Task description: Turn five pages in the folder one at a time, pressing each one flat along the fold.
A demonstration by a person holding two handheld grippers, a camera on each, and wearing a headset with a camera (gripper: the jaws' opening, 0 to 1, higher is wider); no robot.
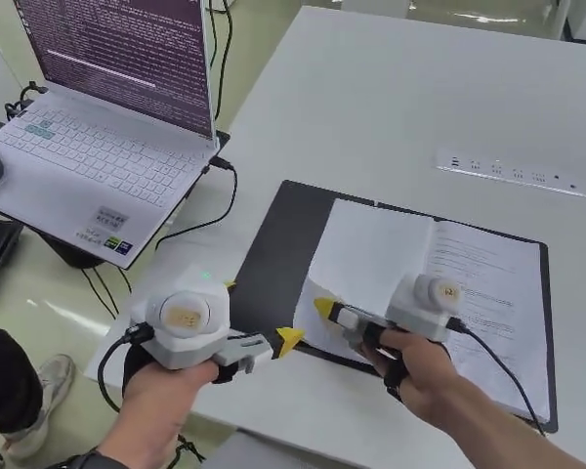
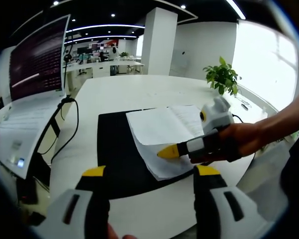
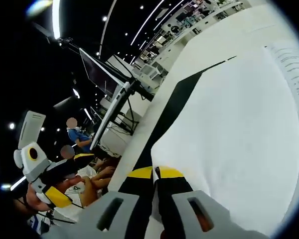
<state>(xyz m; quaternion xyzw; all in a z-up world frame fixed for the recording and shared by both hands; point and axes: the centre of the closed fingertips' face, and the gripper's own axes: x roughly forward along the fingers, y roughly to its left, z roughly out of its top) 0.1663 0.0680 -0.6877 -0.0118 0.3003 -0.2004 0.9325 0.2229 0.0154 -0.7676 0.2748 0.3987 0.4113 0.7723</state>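
We see the folder (image 1: pixel 273 256) lying open on the white counter (image 1: pixel 391 98), its black cover bare on the left and printed sheets on the right. Our right hand-held gripper (image 1: pixel 324 309) has its jaws pressed together on the lower left edge of a page (image 1: pixel 371 259). That page arches up over the fold, blank side towards us. In the right gripper view the yellow tips meet at the page's rim. Our left hand-held gripper (image 1: pixel 287 340) hangs at the near edge of the counter, just left of the right one and apart from the folder. In its own view its jaws stand spread wide. A laptop (image 1: pixel 107 137) sits open off to the left.
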